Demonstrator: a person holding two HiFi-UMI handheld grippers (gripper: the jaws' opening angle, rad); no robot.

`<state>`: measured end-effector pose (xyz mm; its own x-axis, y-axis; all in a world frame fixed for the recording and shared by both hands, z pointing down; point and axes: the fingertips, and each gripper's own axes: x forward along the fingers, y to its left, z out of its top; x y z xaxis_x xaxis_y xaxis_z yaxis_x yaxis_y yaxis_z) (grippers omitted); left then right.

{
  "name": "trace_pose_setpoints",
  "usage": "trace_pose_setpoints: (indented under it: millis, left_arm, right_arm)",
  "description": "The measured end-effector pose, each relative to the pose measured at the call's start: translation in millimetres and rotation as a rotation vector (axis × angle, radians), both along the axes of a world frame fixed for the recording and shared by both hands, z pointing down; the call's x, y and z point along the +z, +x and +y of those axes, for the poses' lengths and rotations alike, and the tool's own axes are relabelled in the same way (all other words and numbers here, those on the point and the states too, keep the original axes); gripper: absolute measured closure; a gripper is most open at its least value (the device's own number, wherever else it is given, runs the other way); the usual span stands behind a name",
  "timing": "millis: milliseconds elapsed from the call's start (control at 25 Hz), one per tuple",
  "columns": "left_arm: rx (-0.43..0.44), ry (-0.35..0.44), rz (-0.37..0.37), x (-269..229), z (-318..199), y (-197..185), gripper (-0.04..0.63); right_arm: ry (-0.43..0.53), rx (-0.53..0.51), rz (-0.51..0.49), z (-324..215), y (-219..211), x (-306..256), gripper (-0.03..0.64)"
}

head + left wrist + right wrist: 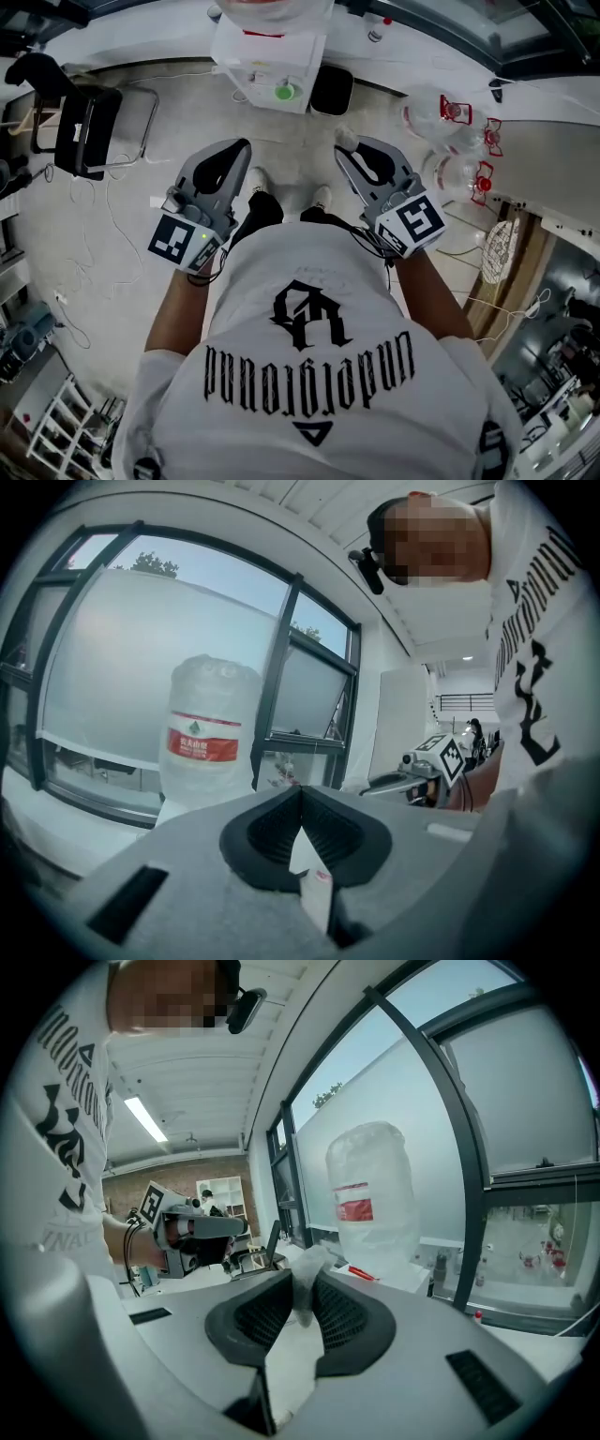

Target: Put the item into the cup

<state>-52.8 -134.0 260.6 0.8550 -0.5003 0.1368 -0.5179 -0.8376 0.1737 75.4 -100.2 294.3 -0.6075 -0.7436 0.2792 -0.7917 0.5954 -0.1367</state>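
Observation:
My right gripper (345, 148) (303, 1283) is shut on a small crumpled white item (306, 1274), which sticks up from between the jaw tips. In the head view the item (345, 137) is a pale wad at the tip. My left gripper (241, 147) (301, 791) is held level beside it; its jaws meet at the tip with nothing between them. Both grippers are held in front of the person's chest, above the floor, and point toward a water dispenser (272, 56). No cup shows in any view.
A large water jug (208, 733) (372, 1204) stands on the dispenser before the windows. A black bin (331, 91) sits to the dispenser's right, a black chair (89, 127) at the left. Empty jugs with red caps (450, 122) lie at the right. Cables trail on the floor.

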Motion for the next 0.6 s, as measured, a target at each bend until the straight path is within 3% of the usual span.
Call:
trace_pose_setpoints:
  millis: [600]
  left_arm:
    - [0.08,-0.077,-0.012,61,-58,-2,0.581]
  right_arm:
    - [-0.101,0.056,0.058,-64,-24,82,0.545]
